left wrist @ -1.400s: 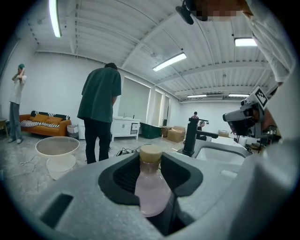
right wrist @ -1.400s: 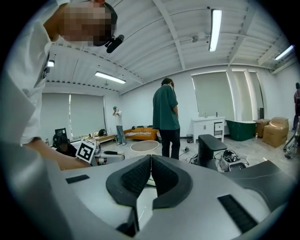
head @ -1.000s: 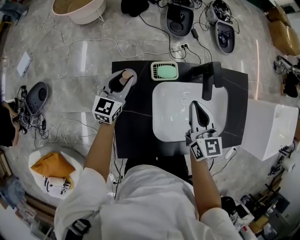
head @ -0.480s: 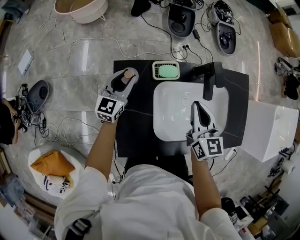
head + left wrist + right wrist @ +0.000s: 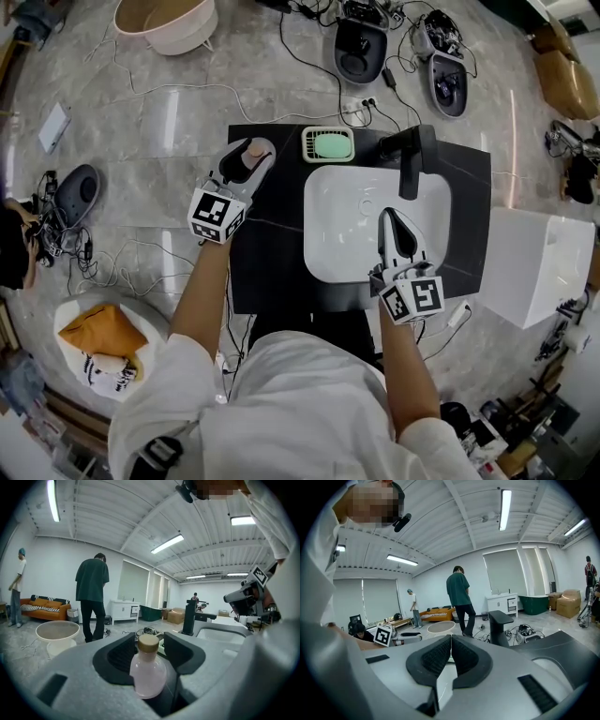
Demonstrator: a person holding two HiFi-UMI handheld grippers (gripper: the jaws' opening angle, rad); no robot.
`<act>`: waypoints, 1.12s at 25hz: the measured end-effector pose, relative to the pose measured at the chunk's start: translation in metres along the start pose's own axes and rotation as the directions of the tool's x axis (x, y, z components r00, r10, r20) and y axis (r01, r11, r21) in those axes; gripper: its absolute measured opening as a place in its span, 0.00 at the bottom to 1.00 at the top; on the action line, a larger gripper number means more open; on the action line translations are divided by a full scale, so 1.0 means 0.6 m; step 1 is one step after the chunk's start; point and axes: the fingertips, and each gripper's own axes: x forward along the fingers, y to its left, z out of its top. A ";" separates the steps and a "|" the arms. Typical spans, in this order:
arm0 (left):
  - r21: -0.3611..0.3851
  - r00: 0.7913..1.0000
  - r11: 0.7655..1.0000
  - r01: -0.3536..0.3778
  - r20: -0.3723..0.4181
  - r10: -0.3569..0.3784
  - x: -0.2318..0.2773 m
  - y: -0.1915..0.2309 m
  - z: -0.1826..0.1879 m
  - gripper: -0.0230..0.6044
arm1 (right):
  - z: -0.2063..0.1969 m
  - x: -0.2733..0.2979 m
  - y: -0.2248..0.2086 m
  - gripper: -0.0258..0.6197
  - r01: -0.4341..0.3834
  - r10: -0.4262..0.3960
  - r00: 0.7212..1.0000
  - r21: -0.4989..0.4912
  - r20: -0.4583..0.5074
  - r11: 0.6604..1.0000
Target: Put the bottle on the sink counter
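Bottle: the small pale-pink, round-bodied bottle with a tan cap [image 5: 148,670] stands upright on the black stone worktop [image 5: 267,272]. It is near the far left corner, well left of the white oval basin [image 5: 342,234].
Left hand-held gripper [image 5: 151,648]: its jaws have just been opening and now stand wide, one on each side of the bottle. The pads appear to be off its sides, so it has hold of nothing.
Right hand-held gripper [image 5: 451,644]: its jaws are pressed together and empty, above the basin's near side.
Done: by my reading, the bottle is placed and let go.
Left: drawing the left hand-held gripper back without knocking the bottle over.
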 end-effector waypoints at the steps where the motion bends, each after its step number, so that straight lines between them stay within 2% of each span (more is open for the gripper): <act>1: 0.008 1.000 1.000 -0.003 0.005 0.003 -0.003 0.000 0.008 0.35 | 0.002 -0.003 0.000 0.06 0.000 0.000 1.000 0.000 0.004 1.000; 5: 0.045 0.999 0.999 -0.021 0.038 0.019 -0.020 -0.006 0.048 0.34 | 0.013 -0.020 0.001 0.06 -0.002 0.002 1.000 0.001 0.031 1.000; 13: 0.069 0.994 0.997 -0.031 0.106 0.024 -0.083 -0.058 0.147 0.15 | 0.061 -0.085 -0.001 0.06 -0.021 0.024 0.995 -0.026 0.098 0.999; 21: 0.062 0.991 0.996 -0.069 0.119 0.062 -0.155 -0.188 0.229 0.08 | 0.112 -0.183 -0.030 0.06 -0.067 0.073 0.982 -0.037 0.174 0.997; 28: 0.052 0.987 0.995 -0.084 0.144 0.075 -0.196 -0.302 0.280 0.07 | 0.157 -0.275 -0.065 0.06 -0.115 0.128 0.962 -0.067 0.243 0.991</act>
